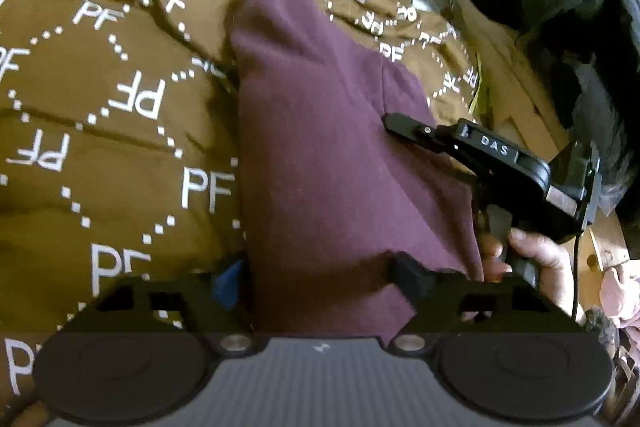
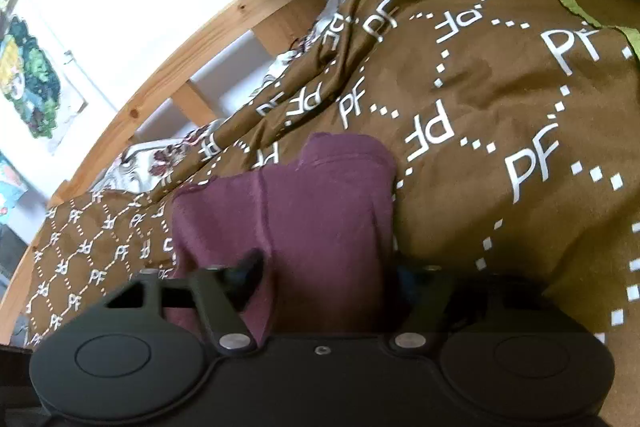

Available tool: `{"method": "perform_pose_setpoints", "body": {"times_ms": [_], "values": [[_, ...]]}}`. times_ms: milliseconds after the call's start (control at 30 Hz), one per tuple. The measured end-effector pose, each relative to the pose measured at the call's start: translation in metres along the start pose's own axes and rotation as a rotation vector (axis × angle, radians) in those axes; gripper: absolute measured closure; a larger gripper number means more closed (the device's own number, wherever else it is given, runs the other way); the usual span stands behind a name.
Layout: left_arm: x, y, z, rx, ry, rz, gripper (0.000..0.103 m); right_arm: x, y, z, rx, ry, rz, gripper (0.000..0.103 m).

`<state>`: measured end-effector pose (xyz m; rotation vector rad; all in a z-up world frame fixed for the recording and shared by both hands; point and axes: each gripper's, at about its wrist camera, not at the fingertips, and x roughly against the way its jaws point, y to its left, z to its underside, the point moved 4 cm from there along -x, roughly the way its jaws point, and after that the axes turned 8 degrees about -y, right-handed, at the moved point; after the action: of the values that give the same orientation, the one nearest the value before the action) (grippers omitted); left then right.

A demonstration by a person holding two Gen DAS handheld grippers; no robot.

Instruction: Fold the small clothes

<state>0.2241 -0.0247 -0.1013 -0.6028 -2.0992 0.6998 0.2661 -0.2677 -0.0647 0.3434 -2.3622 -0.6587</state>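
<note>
Only leftward: right claw (image 1: 394, 125), hand (image 1: 536, 259)

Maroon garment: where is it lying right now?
The maroon garment lies on the brown PF-printed blanket, centre of both wrist views, between each gripper's fingers, with the right gripper at its right edge.

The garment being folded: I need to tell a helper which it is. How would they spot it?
Find the brown bedspread printed with white PF letters, spread over the wooden-framed bed. On it lies a maroon garment, between both grippers. It is the only plain, unpatterned, dark purple-red cloth there.
</note>
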Motion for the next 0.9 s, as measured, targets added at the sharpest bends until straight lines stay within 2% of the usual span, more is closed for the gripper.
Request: {"method": "perform_pose_setpoints", "body": {"times_ms": [67, 133, 267, 433, 567, 667, 900], "values": [[0.003, -0.001, 0.000, -0.009, -0.017, 0.001, 0.047, -0.001, 0.001, 0.000, 0.009, 0.004, 0.021, 0.063], [0.007, -0.001, -0.001, -0.027, -0.031, 0.007, 0.055, 0.005, 0.006, 0.002, 0.041, -0.013, 0.028, 0.073], [0.018, -0.008, -0.003, -0.076, -0.059, 0.003, 0.065, 0.021, 0.034, 0.003, 0.174, -0.071, 0.040, 0.077], [0.044, -0.019, -0.011, -0.173, -0.151, -0.025, 0.066, 0.039, 0.083, 0.004, 0.389, -0.159, 0.024, 0.081], [0.068, -0.018, -0.023, -0.230, -0.243, -0.061, 0.066, 0.051, 0.122, 0.004, 0.533, -0.267, -0.037, 0.081], [0.080, -0.008, -0.034, -0.220, -0.289, -0.107, 0.066, 0.044, 0.139, 0.000, 0.539, -0.291, -0.066, 0.081], [0.089, 0.023, -0.050, -0.176, -0.343, -0.198, 0.065, -0.005, 0.159, -0.002, 0.446, -0.249, -0.107, 0.081]]}}
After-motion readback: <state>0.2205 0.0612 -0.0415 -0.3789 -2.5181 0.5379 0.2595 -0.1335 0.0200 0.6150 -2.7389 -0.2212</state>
